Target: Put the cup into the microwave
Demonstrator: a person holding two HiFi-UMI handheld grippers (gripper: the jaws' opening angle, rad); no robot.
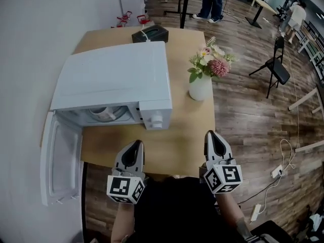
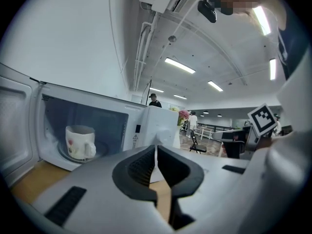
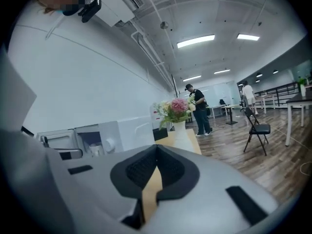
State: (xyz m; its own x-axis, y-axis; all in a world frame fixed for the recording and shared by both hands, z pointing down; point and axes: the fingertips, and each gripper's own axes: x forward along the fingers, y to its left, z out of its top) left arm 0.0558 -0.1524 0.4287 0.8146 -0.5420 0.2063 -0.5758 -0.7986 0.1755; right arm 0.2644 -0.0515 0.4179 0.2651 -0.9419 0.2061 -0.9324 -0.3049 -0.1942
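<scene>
Standing beside the open microwave: flower vase, black box behind.

White cup stands upright inside the white microwave, door open

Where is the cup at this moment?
The cup stands inside the microwave, on its plate, at the left of the left gripper view. In the head view the microwave sits at the table's left, its door open.

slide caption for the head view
Cup inside open microwave; left gripper and right gripper shut, empty, at the table edge.
</scene>
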